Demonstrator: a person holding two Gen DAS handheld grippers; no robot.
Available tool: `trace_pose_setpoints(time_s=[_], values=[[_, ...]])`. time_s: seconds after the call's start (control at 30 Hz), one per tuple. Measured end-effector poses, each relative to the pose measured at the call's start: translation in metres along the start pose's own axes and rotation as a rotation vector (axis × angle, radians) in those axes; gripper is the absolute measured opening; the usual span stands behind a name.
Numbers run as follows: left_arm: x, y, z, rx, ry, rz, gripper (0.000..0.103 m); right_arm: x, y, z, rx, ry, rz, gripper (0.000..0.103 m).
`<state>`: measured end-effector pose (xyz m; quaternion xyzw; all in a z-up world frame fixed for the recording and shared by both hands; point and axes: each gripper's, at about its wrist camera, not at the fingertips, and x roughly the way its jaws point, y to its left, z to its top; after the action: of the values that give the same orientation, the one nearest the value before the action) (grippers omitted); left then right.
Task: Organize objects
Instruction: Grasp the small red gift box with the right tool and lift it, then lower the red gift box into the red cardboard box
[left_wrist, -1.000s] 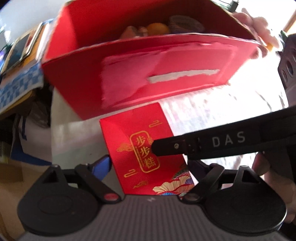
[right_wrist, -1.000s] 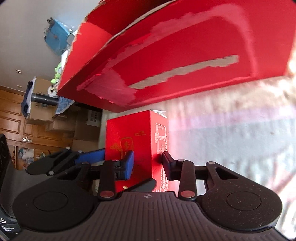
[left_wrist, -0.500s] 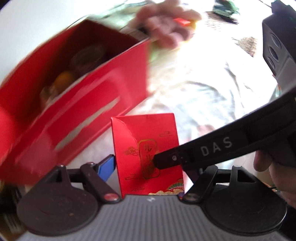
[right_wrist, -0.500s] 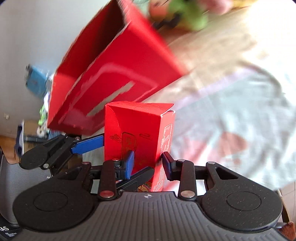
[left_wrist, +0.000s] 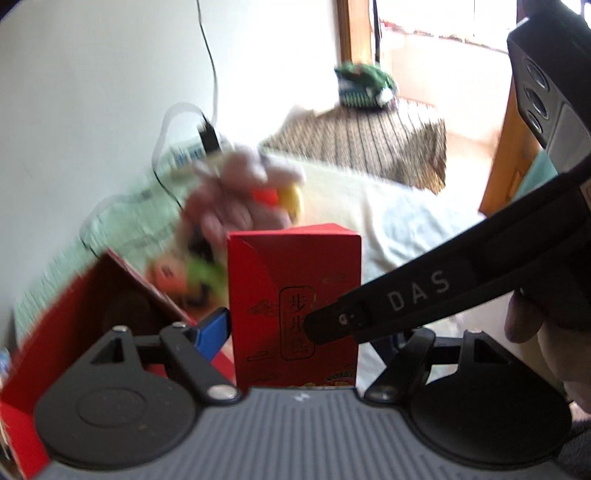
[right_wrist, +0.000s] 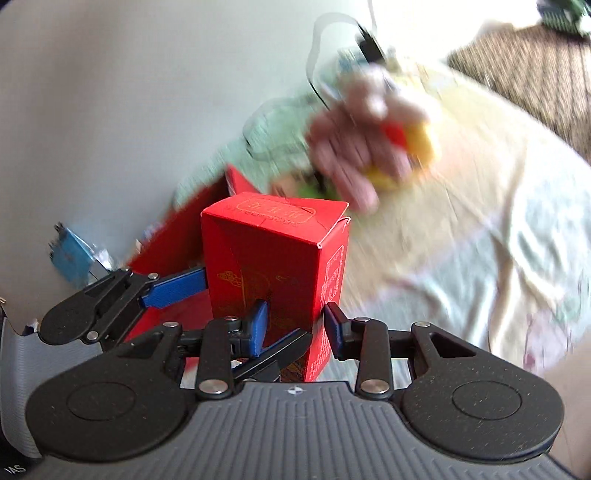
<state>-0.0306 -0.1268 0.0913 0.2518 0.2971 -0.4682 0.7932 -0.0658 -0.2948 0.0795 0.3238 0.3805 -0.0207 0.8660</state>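
Swung up from beside the large red box (left_wrist: 74, 314) to over its open top, so keep the small red carton (right_wrist: 273, 266) clamped upright in right gripper (right_wrist: 295, 321) and left gripper (left_wrist: 295, 339), steer clear of the toy-holding hand (left_wrist: 236, 206), lower gently inside

I'm in a home bedroom: a bed (left_wrist: 399, 218) with pale sheets against a plain white wall (left_wrist: 92, 92), a striped brown blanket (left_wrist: 369, 140), and a wooden door frame (left_wrist: 345, 33) behind.

My feeds bend at the edges, daylight blows out beyond the fingers (left_wrist: 212, 334), and the background smears with motion.
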Motion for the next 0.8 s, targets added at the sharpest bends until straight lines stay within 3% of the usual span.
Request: trace_pose_setpoints(time_s=[0.13,0.3,0.57,0.8], values=[[-0.026,0.014,0.016,-0.024,-0.088,0.092,0.077,0.001,0.023,0.018,-0.078,-0.081,0.070,0.037],[-0.041,0.050,0.013,-0.101,-0.117,0.221,0.077,0.042,0.061,0.036,-0.132,-0.078,0.191,0.038],[-0.042,0.123,-0.020,-0.287,-0.037,0.395,0.077,0.115,0.122,0.044,-0.231,0.069,0.328,0.038],[-0.031,0.175,-0.058,-0.414,0.071,0.501,0.077,0.192,0.161,0.040,-0.272,0.237,0.365,0.038]])
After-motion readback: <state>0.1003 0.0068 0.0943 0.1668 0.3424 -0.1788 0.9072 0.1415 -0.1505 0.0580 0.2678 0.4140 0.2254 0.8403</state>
